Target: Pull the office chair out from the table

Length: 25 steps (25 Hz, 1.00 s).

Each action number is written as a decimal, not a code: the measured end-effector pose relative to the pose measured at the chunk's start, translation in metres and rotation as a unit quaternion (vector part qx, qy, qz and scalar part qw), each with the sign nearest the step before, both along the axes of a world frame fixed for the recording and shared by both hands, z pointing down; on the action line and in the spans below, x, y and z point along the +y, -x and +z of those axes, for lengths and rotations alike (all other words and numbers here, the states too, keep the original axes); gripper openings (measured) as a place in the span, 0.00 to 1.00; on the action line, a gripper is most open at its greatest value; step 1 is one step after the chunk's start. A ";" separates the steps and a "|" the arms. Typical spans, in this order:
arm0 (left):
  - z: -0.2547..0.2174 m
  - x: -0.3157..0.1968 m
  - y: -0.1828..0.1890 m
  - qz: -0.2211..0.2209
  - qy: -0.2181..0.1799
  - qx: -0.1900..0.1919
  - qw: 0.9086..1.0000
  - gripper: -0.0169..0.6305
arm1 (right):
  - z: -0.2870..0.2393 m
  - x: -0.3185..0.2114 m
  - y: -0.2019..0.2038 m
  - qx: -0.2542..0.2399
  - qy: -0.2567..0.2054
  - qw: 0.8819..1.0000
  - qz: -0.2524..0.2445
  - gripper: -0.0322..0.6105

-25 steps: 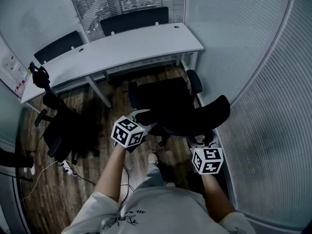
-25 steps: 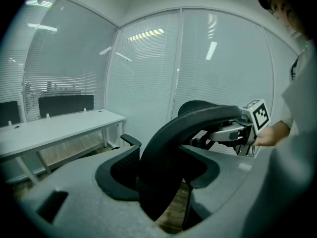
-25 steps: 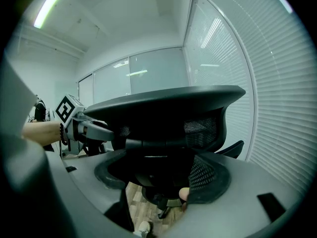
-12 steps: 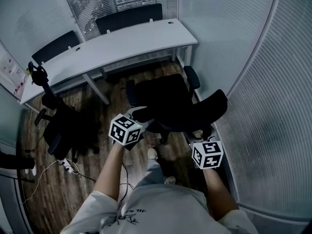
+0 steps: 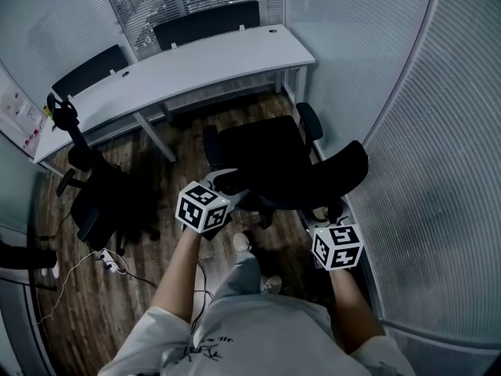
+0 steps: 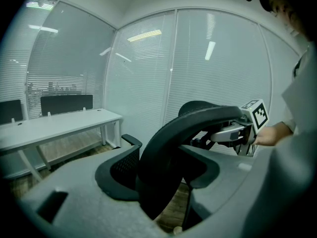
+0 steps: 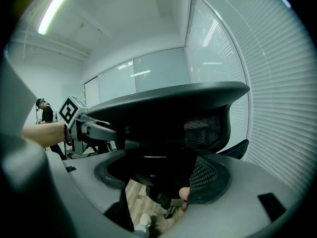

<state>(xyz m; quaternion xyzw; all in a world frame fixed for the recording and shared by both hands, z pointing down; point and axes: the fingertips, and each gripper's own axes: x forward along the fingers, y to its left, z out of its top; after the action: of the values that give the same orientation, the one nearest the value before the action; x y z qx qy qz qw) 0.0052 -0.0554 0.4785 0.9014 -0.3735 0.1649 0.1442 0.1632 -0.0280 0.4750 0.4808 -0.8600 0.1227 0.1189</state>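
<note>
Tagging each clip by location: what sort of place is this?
Probably a small glass-walled office or meeting room: a long white desk, a black office chair beside it, and slatted blinds all round.

Pale short-sleeved T-shirt (image 5: 258, 337) with dark chest print, grey trousers (image 5: 237, 276), light shoe (image 5: 241, 243). The grey left gripper (image 5: 228, 182) and right gripper (image 5: 327, 212) each carry a white cube with black square markers.
</note>
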 end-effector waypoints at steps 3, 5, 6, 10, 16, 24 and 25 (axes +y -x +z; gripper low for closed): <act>0.000 0.009 -0.003 -0.001 -0.001 0.000 1.000 0.40 | -0.001 0.010 -0.003 0.000 -0.002 1.000 0.001 0.49; 0.000 0.015 -0.006 -0.001 -0.002 0.000 1.000 0.40 | 0.000 0.016 -0.006 -0.001 -0.002 1.000 0.003 0.49; 0.001 0.017 -0.007 0.000 -0.002 -0.001 1.000 0.40 | 0.001 0.019 -0.007 -0.001 -0.002 1.000 0.003 0.49; 0.005 0.027 -0.011 0.007 0.003 -0.004 1.000 0.40 | 0.005 0.028 -0.010 -0.001 0.000 1.000 0.001 0.49; 0.000 0.039 -0.011 0.007 0.002 -0.005 1.000 0.40 | 0.000 0.041 -0.010 -0.002 -0.002 1.000 -0.002 0.49; 0.001 0.051 -0.014 0.011 0.005 -0.007 1.000 0.40 | 0.002 0.053 -0.013 -0.004 -0.003 1.000 0.003 0.49; 0.001 0.054 -0.013 0.012 0.006 -0.008 1.000 0.40 | 0.001 0.055 -0.012 -0.004 -0.003 1.000 0.003 0.49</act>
<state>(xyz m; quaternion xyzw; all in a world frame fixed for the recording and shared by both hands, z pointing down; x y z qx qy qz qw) 0.0185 -0.0019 0.4793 0.9036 -0.3628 0.1757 0.1447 0.1756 0.0274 0.4760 0.4832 -0.8594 0.1223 0.1137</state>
